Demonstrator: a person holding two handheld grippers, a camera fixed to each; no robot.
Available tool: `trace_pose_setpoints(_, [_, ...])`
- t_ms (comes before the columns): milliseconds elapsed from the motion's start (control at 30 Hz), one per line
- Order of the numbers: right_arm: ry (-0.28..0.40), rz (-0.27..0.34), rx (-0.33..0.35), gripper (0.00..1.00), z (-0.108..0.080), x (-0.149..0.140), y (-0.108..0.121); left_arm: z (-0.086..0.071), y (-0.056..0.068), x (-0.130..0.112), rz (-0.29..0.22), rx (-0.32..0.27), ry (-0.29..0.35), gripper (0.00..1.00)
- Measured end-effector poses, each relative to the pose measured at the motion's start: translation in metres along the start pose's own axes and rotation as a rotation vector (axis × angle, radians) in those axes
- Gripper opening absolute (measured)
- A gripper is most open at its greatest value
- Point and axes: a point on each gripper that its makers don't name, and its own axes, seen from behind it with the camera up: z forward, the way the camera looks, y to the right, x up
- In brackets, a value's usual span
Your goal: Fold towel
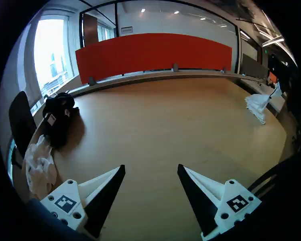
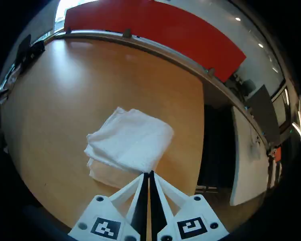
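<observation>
In the left gripper view, the left tool [image 1: 150, 173] hangs over the bare wooden surface [image 1: 170, 120] with its fingers spread wide and nothing between them. Off to its left, a black bag [image 1: 58, 118] sits at the edge of the surface, with a crumpled white cloth [image 1: 40, 164] just beside it. At the far right edge lies a white pile [image 1: 258, 105] of fabric. A red partition [image 1: 154, 52] runs along the back.

In the right gripper view, the right tool [image 2: 149, 174] has its fingers pressed together. Their tips meet right at the near corner of the folded towel [image 2: 130, 138]. Whether any cloth is caught between them I cannot tell. The towel lies flat on the surface near its right-hand edge, a white layer over a paler, creamier one.
</observation>
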Motion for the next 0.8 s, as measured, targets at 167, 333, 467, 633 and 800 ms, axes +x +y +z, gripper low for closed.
trace_pose_setpoints(167, [-0.026,0.013,0.005,0.02,0.006,-0.011,0.000,-0.002,0.000,-0.002,0.001,0.003,-0.002,0.97])
trace_pose_setpoints(333, [-0.055,0.020,0.009,0.02,0.012,-0.022,0.000,-0.004,-0.002,-0.003,0.003,0.009,-0.003,0.97])
trace_pose_setpoints(467, [-0.083,0.025,0.016,0.02,0.017,-0.032,-0.001,-0.006,-0.003,-0.003,0.006,0.013,-0.004,0.97])
trace_pose_setpoints(633, [-0.113,0.020,0.025,0.02,0.023,-0.042,-0.002,-0.008,-0.005,-0.004,0.009,0.019,-0.008,0.97])
trace_pose_setpoints(800, [-0.135,0.014,0.025,0.02,0.026,-0.049,0.001,-0.009,-0.006,-0.006,0.009,0.025,-0.010,0.97])
